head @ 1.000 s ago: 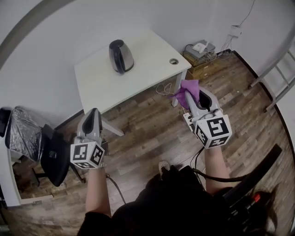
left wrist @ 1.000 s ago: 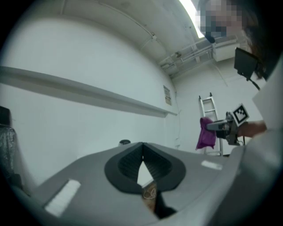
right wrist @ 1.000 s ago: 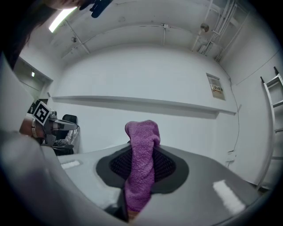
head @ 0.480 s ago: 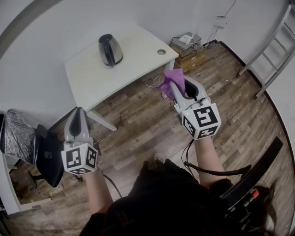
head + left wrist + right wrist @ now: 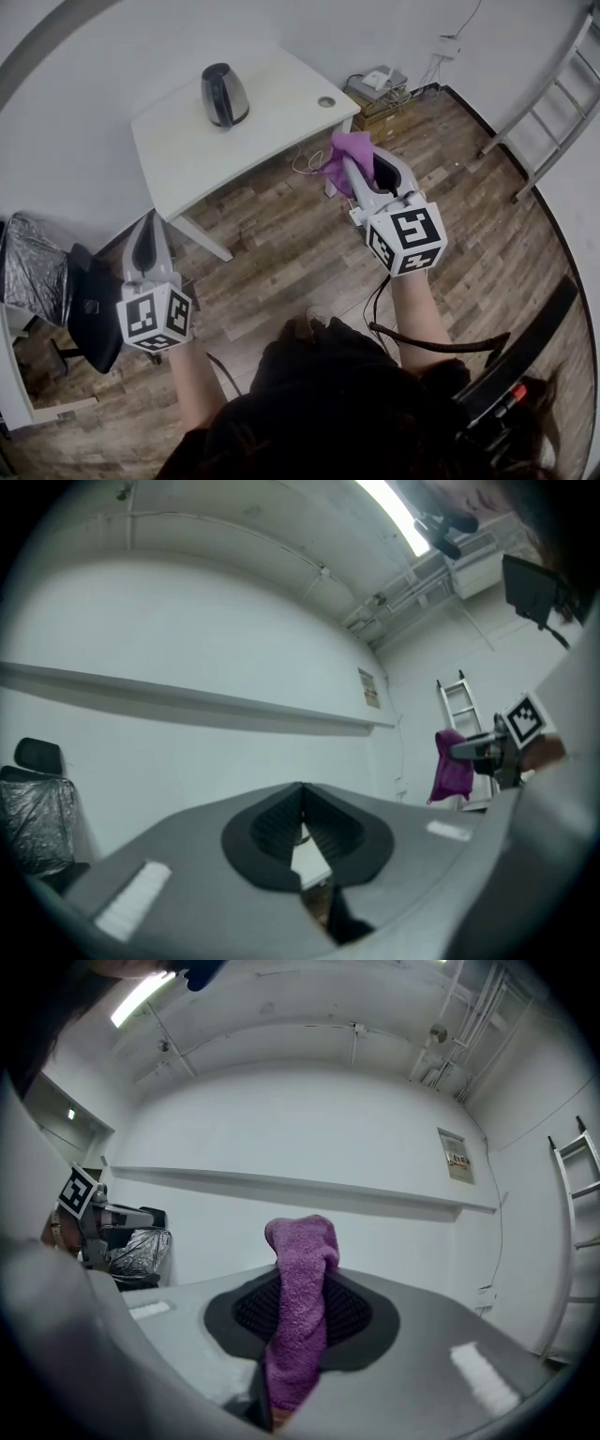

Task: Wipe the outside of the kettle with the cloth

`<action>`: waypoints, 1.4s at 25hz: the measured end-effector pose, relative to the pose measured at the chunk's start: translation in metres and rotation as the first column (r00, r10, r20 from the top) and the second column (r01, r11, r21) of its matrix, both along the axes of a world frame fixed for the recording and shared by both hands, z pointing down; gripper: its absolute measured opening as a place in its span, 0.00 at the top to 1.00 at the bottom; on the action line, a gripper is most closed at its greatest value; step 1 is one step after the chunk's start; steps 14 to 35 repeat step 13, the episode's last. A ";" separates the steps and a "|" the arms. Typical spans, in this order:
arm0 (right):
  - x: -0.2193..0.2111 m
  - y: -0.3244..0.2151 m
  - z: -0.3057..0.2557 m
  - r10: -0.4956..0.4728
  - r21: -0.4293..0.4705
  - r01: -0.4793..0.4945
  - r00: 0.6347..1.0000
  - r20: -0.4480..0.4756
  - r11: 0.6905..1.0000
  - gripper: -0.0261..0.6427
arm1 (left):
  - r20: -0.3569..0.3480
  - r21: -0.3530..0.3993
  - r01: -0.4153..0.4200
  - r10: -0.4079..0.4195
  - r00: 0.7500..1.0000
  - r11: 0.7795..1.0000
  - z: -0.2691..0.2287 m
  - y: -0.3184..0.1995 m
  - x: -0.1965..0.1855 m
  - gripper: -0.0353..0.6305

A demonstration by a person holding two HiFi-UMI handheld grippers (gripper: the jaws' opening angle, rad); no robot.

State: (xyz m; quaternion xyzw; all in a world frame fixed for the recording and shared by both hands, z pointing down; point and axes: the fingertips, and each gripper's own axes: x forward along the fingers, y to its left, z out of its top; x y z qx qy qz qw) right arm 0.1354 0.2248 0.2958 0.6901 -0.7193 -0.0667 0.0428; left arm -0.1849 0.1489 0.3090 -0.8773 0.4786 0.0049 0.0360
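Observation:
A dark steel kettle point(image 5: 225, 95) stands on the white table point(image 5: 216, 150) at the far side, well away from both grippers. My right gripper point(image 5: 361, 167) is held over the wood floor near the table's right corner, shut on a purple cloth point(image 5: 343, 159) that bunches out past its tips. The right gripper view shows that cloth point(image 5: 300, 1321) pinched between the black pads. My left gripper point(image 5: 147, 236) hangs low at the left, shut with nothing in it, its pads point(image 5: 302, 829) touching. From the left gripper view the right gripper and its cloth point(image 5: 452, 773) show at the right.
A black office chair point(image 5: 89, 309) with a grey plastic-wrapped bundle point(image 5: 33, 272) stands at the left. Boxes with a white device point(image 5: 380, 89) sit on the floor right of the table. A ladder point(image 5: 553, 112) leans at the far right. Cables trail under the table.
Both grippers have drifted a little in the view, the left one lower and leftward. The kettle and table sit further up and left in the picture. The cloth stays clamped.

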 end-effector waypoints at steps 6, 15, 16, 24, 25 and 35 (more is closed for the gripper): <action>0.014 0.015 -0.001 0.014 0.013 -0.014 1.000 0.008 1.000 0.83 | 0.005 0.014 -0.007 0.007 1.000 1.000 -0.001 0.014 0.013 0.96; 0.028 0.029 0.008 0.058 0.007 -0.058 0.998 0.024 0.998 0.84 | 0.017 0.012 -0.046 0.045 0.999 0.999 0.000 0.015 0.029 0.96; 0.028 0.029 0.008 0.058 0.007 -0.058 0.998 0.024 0.998 0.84 | 0.017 0.012 -0.046 0.045 0.999 0.999 0.000 0.015 0.029 0.96; 0.028 0.029 0.008 0.058 0.007 -0.058 0.998 0.024 0.998 0.84 | 0.017 0.012 -0.046 0.045 0.999 0.999 0.000 0.015 0.029 0.96; 0.028 0.029 0.008 0.058 0.007 -0.058 0.998 0.024 0.998 0.84 | 0.017 0.012 -0.046 0.045 0.999 0.999 0.000 0.015 0.029 0.96; 0.028 0.029 0.008 0.058 0.007 -0.058 0.998 0.024 0.998 0.84 | 0.017 0.012 -0.046 0.045 0.999 0.999 0.000 0.015 0.029 0.96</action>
